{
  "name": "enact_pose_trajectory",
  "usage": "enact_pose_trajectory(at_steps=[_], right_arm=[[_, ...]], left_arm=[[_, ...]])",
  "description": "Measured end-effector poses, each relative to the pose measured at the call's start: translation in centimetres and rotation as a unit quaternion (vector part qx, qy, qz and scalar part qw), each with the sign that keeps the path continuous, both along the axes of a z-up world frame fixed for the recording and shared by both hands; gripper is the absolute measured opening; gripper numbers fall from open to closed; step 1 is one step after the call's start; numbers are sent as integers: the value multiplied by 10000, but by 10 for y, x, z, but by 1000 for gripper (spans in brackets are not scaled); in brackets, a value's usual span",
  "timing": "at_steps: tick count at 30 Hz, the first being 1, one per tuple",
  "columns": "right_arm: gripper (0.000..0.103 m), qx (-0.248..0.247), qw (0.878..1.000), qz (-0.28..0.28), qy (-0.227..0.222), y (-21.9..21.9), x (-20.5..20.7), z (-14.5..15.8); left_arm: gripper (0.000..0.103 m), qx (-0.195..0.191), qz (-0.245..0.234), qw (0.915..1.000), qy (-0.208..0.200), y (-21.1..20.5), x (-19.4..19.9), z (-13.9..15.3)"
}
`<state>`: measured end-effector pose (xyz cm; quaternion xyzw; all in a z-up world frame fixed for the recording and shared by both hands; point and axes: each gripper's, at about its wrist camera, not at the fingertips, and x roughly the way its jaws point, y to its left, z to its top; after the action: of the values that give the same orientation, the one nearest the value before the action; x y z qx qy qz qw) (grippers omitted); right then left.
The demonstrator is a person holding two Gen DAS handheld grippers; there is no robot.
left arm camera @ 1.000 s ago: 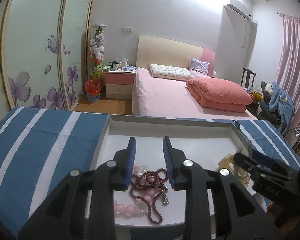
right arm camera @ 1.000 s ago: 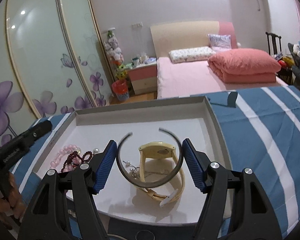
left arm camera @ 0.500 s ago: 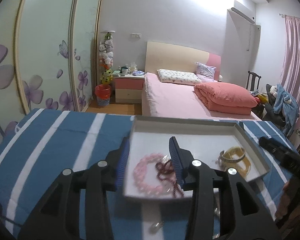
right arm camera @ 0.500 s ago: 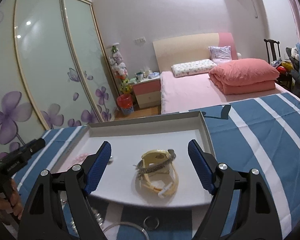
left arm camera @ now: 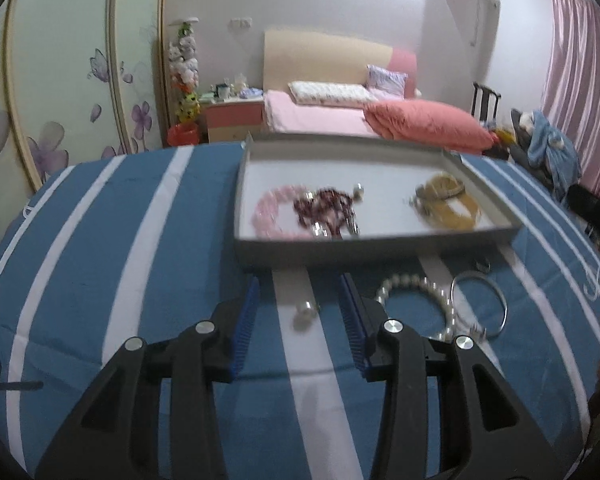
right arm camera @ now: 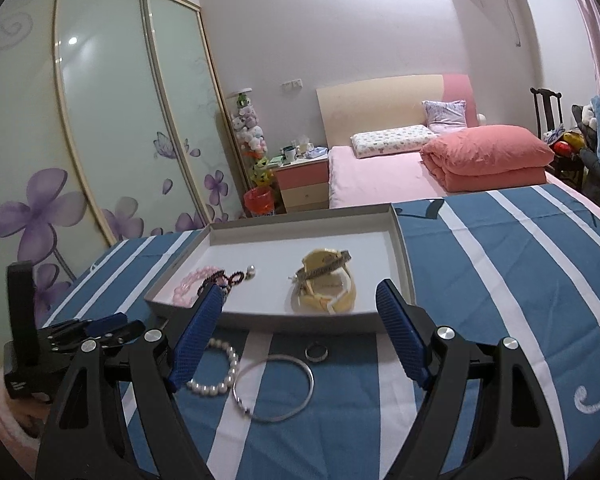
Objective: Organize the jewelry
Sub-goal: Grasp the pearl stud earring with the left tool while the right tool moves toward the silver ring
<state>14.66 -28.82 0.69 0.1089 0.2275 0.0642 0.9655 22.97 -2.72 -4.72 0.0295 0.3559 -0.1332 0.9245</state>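
Note:
A grey tray (left arm camera: 372, 246) on the blue striped cloth holds a pink bead bracelet (left arm camera: 272, 210), dark red beads (left arm camera: 326, 206) and a yellow watch (left arm camera: 448, 204). My left gripper (left arm camera: 299, 284) is open just in front of the tray, with a small pearl piece (left arm camera: 306, 312) lying loose on the cloth between its fingers. My right gripper (right arm camera: 298, 290) is open wide and holds nothing, hovering before the tray (right arm camera: 300, 322) and watch (right arm camera: 328, 284). Beneath it lie a pearl bracelet (right arm camera: 216, 376), a silver bangle (right arm camera: 274, 388) and a ring (right arm camera: 316, 351).
The striped cloth (left arm camera: 120, 260) stretches wide to the left of the tray and the cloth (right arm camera: 500, 280) to its right. Behind stand a pink bed (right arm camera: 380, 168), a nightstand (right arm camera: 304, 184) and sliding wardrobe doors (right arm camera: 100, 140). The left gripper's body (right arm camera: 84, 332) shows at the right view's left edge.
Both grippers have pulled back out of the tray toward the near cloth, jaws wider than before. The dark beads and the watch stay in the tray; loose pieces on the cloth came into view.

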Motion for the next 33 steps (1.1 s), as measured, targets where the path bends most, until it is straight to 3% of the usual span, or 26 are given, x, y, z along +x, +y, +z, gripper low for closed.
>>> enact_pose_trajectory(at_steps=[9, 15, 22, 33], right_arm=[[79, -9, 10000, -21, 60, -4, -6, -6], [79, 28, 9999, 5, 145, -5, -6, -13], [79, 45, 9998, 6, 197, -6, -7, -17], [79, 58, 9995, 64, 289, -3, -5, -21]], left_arm=[[39, 219, -87, 9986, 473, -8, 6, -20], [25, 359, -54, 9964, 768, -16, 17, -28], [18, 421, -21, 9963, 751, -20, 21, -27], [19, 467, -14, 9962, 739, -25, 26, -27]])
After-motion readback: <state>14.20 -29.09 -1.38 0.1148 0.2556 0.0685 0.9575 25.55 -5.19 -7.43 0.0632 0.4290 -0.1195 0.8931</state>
